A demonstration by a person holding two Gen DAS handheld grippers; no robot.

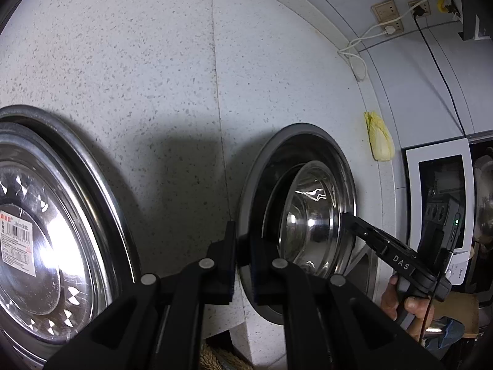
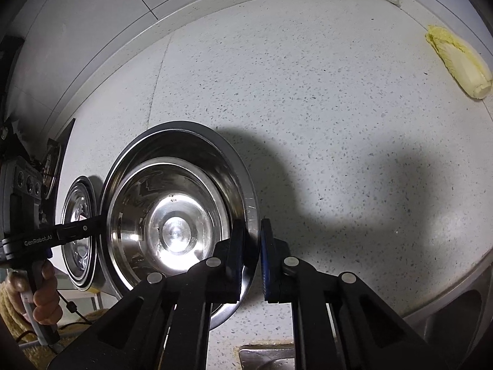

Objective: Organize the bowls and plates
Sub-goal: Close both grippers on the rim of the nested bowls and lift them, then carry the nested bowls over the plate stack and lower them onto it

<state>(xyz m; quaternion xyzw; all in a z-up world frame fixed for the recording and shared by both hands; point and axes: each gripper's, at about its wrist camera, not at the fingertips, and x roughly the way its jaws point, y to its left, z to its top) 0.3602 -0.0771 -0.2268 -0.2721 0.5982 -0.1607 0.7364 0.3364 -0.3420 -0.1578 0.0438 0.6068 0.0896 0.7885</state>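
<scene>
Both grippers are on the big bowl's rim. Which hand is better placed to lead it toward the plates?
Left, probably. The left gripper's jaws clamp the bowl's rim nearest the plates; the right gripper holds the far rim.

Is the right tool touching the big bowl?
Touching. The right wrist view shows the right tool pinching the big bowl's rim.
</scene>
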